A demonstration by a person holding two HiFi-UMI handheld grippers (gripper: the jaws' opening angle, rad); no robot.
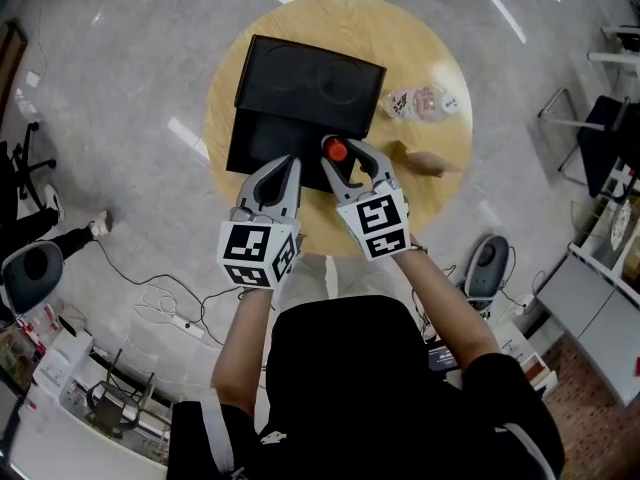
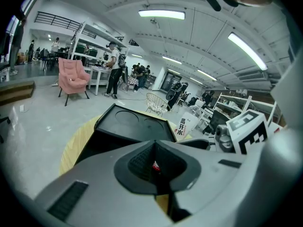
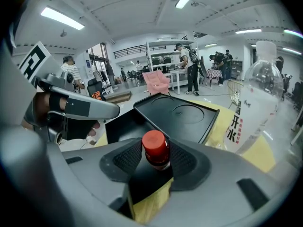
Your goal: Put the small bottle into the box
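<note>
Left tongs (image 2: 154,161) pressed together; right tongs (image 3: 156,161) spread around small bottle (image 3: 155,148); water bottle (image 3: 253,103) reads 喝开水.

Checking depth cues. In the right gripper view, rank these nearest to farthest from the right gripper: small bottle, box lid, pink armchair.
1. The small bottle: between the jaws of the right gripper, at centre.
2. The box lid: just behind the bottle, centre-right.
3. The pink armchair: far back on the floor, at centre.

Left hand-held gripper (image 1: 283,165) jaws together; right hand-held gripper (image 1: 346,156) jaws apart.
</note>
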